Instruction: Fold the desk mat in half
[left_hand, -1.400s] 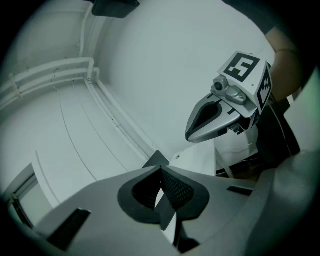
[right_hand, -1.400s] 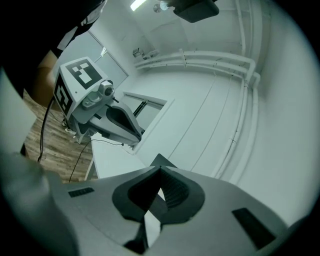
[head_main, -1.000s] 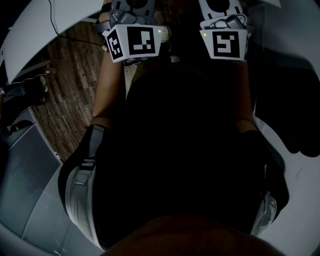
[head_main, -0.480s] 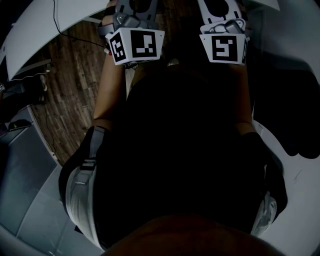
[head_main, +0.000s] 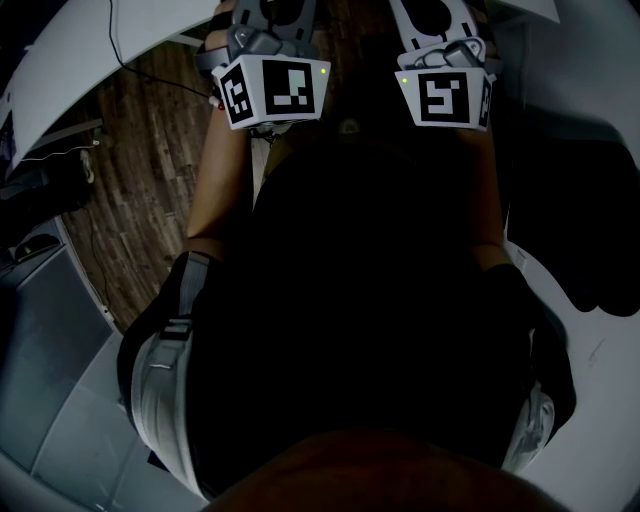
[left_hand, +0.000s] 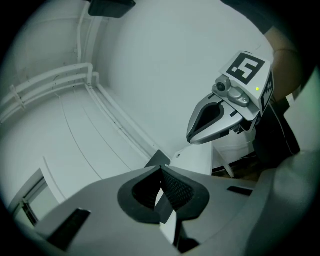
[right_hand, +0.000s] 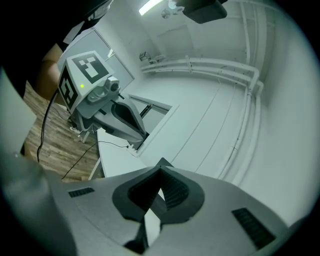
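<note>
Head view, left claw (head_main: 272, 88), right claw (head_main: 445, 92) — unmoved, shut

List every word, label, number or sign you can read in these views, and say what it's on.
Words or numbers: none readable in any view.
left marker cube: black-and-white square code patterns only, no letters.
right marker cube: the same kind of pattern, no letters.

We see a plank floor (head_main: 140, 200) below. On the white table (right_hand: 116, 162) lies a thin black cable (right_hand: 111, 145).
</note>
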